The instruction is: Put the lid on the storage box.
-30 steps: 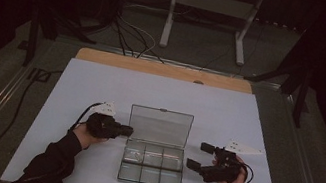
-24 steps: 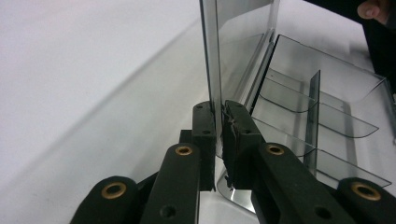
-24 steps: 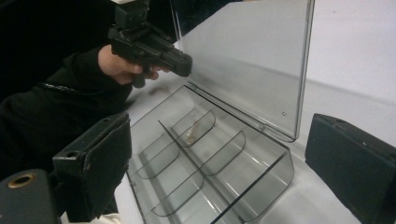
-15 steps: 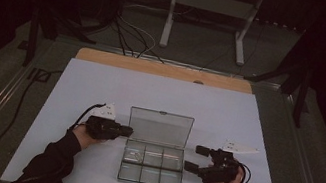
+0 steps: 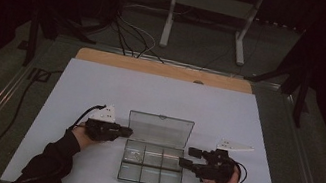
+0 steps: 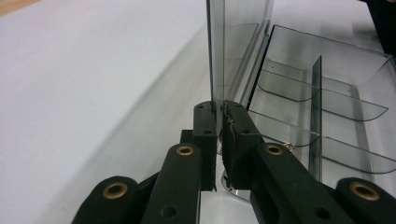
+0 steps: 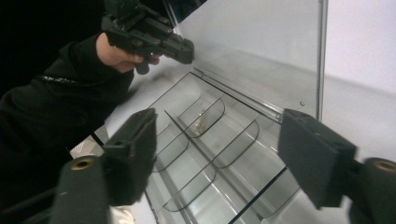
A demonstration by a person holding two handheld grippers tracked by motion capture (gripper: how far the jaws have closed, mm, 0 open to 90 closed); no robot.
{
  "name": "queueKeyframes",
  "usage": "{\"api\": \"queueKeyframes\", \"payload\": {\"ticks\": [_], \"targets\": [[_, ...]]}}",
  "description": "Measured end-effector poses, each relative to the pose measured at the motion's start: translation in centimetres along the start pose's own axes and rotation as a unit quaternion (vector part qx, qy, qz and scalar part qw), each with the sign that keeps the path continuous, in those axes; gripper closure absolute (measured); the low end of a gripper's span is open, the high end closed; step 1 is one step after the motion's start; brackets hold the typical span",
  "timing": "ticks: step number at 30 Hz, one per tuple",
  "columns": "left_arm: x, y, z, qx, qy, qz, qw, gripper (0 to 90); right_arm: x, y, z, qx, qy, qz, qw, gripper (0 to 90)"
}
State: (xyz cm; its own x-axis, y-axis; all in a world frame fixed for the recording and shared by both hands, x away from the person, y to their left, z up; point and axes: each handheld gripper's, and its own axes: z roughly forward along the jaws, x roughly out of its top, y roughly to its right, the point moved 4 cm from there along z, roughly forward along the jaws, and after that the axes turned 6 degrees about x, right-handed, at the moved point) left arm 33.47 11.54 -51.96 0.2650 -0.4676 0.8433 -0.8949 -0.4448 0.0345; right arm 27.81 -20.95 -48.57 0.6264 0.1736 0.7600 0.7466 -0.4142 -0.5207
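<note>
While the left gripper (image 6: 218, 140) pinches the upright lid (image 5: 160, 129) of the clear box (image 5: 153, 163), the right gripper (image 5: 188, 158), jaws apart and just closing on nothing, hovers right of the box; next it likely reaches inside.

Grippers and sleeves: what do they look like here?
Both the left gripper and the right gripper are black, each with a trailing black cable and a pale three-cornered plate. Their fingers show brass-coloured pivot pins. The person wears dark long sleeves.

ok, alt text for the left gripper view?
The left gripper is shut on the edge of the upright clear lid of an open plastic compartment box on a white table. A small metal ring lies in one compartment.
</note>
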Motion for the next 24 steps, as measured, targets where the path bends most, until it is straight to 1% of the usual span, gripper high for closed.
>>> {"api": "queueKeyframes", "payload": {"ticks": [2,3,6,7,8,9,10,11,12,13,14,15,17,21,23,24], "targets": [[-0.01,0.03,-0.01,0.001,0.001,0.003,1.0,86.0,0.06,0.06,0.14,0.003,-0.002,0.004,1.0,42.1],[-0.01,0.05,-0.03,0.002,0.001,0.005,1.0,86.0,0.06,0.06,0.14,0.003,-0.002,0.004,1.0,42.1],[-0.02,0.07,-0.04,0.003,0.001,0.008,1.0,86.0,0.01,0.12,0.36,-0.004,-0.011,0.006,0.9999,54.2],[-0.02,0.08,-0.05,0.002,0.0,0.007,1.0,86.0,-0.01,0.15,0.41,-0.006,-0.014,0.006,0.9999,56.3],[-0.01,0.08,-0.06,0.002,0.001,0.009,1.0,86.1,-0.03,0.18,0.44,-0.01,-0.016,0.007,0.9998,58.1],[-0.02,0.11,-0.07,0.002,0.001,0.012,0.9999,86.2,-0.02,0.31,0.41,-0.025,-0.017,0.008,0.9995,68.7],[-0.03,0.13,-0.1,0.001,0.001,0.013,0.9999,86.3,0.03,0.4,0.34,-0.032,-0.016,0.007,0.9993,71.7],[-0.03,0.17,-0.12,0.001,0.001,0.015,0.9999,86.3,0.03,0.4,0.34,-0.032,-0.016,0.007,0.9993,71.7],[-0.04,0.21,-0.14,0.002,0.001,0.02,0.9998,86.3,0.07,0.44,0.29,-0.035,-0.014,0.006,0.9993,75.1],[-0.05,0.25,-0.17,0.002,0.001,0.023,0.9997,86.5,0.13,0.5,0.19,-0.04,-0.014,0.007,0.9991,78.8],[-0.05,0.29,-0.19,0.002,0.001,0.025,0.9997,86.5,0.19,0.64,0.1,-0.045,-0.012,0.009,0.9989,86.1],[-0.07,0.3,-0.2,0.002,0.001,0.026,0.9997,86.5,0.19,0.64,0.1,-0.045,-0.012,0.009,0.9989,86.1],[-0.08,0.31,-0.23,0.002,0.0,0.029,0.9996,86.6,0.15,0.76,0.12,-0.048,-0.014,0.011,0.9987,90.0],[-0.11,0.39,-0.24,0.004,0.0,0.039,0.9992,86.7,0.15,0.8,0.31,-0.047,-0.017,0.011,0.9987,90.0],[-0.12,0.43,-0.25,0.006,0.002,0.047,0.9989,86.7,0.15,0.78,0.41,-0.042,-0.018,0.012,0.9989,90.0],[-0.13,0.46,-0.25,0.006,0.002,0.049,0.9988,86.7,0.11,0.76,0.51,-0.041,-0.016,0.004,0.999,90.0]]}}
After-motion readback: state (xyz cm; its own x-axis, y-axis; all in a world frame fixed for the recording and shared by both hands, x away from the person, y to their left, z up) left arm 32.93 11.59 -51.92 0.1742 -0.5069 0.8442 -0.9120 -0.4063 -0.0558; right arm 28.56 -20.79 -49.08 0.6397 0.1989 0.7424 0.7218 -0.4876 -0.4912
